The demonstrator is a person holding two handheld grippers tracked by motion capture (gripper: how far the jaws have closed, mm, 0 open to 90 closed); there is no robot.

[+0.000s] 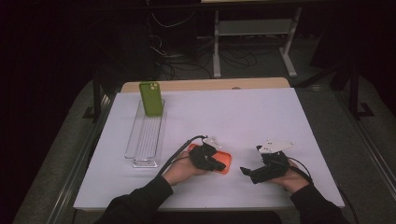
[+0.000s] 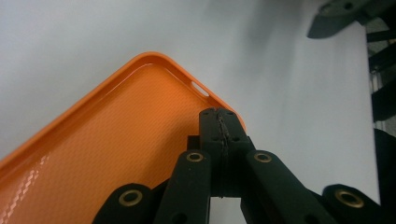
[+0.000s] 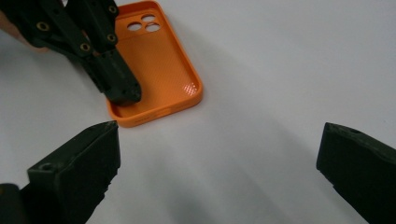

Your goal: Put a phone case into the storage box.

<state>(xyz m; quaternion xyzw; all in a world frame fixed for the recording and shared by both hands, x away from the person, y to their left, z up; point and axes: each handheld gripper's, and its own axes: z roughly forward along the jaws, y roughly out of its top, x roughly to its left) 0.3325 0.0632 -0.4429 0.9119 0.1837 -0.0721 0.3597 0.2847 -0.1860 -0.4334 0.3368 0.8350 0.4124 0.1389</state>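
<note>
An orange phone case (image 1: 226,160) lies hollow side up on the white table, near the front middle. In the left gripper view the orange phone case (image 2: 116,140) spreads under my left gripper (image 2: 219,122), whose jaws are shut flat against each other with nothing visible between the pads. Their tip sits at the case's side rim. In the right gripper view the left gripper (image 3: 122,95) rests just inside the orange phone case (image 3: 163,60) by its long wall. My right gripper (image 3: 217,163) stands open over bare table to the right of the case, a hand holding it (image 1: 251,171).
A green phone case (image 1: 151,98) leans upright at the far end of a clear plastic tray (image 1: 140,149) on the table's left side. The white tabletop (image 1: 261,116) ends at a wooden strip at the back. Table legs and cables stand on the dark floor beyond.
</note>
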